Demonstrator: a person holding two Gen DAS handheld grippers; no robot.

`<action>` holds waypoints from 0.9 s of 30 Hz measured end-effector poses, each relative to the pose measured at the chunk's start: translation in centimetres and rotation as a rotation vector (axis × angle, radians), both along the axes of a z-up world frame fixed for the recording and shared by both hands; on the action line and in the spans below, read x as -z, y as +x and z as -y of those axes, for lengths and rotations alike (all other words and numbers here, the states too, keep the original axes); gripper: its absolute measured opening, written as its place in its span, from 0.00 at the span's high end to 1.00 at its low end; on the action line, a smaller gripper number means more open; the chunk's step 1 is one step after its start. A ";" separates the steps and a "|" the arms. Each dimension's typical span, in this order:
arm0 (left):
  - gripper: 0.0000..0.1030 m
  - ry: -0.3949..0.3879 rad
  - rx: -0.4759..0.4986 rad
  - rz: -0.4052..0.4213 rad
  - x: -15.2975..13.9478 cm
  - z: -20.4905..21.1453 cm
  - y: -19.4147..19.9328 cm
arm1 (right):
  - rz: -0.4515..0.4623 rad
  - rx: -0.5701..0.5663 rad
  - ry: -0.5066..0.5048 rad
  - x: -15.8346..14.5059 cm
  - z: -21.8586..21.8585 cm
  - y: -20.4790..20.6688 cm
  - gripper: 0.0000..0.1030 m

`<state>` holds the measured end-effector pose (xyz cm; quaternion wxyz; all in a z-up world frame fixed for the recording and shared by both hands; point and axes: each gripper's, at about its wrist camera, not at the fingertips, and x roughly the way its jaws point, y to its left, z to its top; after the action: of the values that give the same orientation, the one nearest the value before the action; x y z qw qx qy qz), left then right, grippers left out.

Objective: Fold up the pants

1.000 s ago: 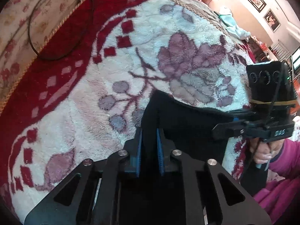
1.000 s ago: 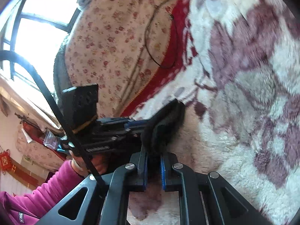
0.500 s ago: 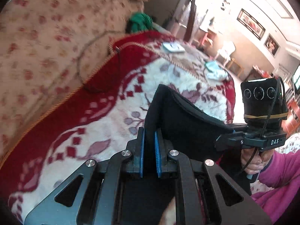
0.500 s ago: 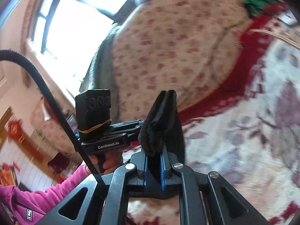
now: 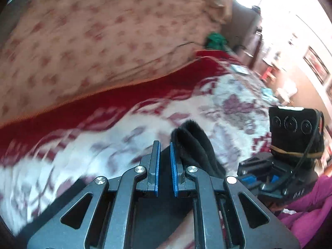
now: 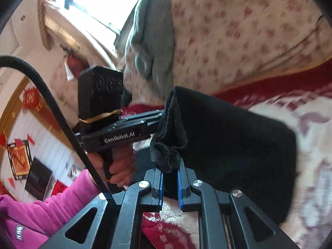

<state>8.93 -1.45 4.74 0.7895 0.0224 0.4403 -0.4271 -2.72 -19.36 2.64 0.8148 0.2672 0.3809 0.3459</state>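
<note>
The black pants (image 6: 234, 145) hang lifted over the red and white fleece blanket (image 6: 311, 149). In the right wrist view my right gripper (image 6: 170, 170) is shut on a bunched edge of the pants, which drape to the right. The left gripper's body (image 6: 116, 132) shows to the left, touching the pants' upper edge. In the left wrist view my left gripper (image 5: 165, 151) stands slightly parted; a black fold (image 5: 195, 145) lies against its right finger and dark cloth shows low between the pads. The right gripper's body (image 5: 290, 145) is at the right.
A floral-covered sofa back (image 5: 93, 41) rises behind the blanket (image 5: 228, 108). A green item (image 5: 215, 39) lies at its far end. A grey cloth (image 6: 153, 37) hangs over the sofa back. The person's pink sleeve (image 6: 51, 203) is at lower left.
Both grippers have swung up and towards the sofa back, carrying the pants. The left gripper's pads, pinched on the cloth before, now stand a little apart, with the fold shifted to the right finger.
</note>
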 end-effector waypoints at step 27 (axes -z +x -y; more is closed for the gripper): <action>0.55 0.176 -0.410 -0.061 5.3 -4.7 -6.5 | -0.077 0.233 -0.265 4.4 6.8 0.0 0.52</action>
<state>2.39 3.23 -0.54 0.8409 -0.0116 0.4951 -0.2181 -2.71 -26.18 -1.77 0.8622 0.2131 0.4206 0.1853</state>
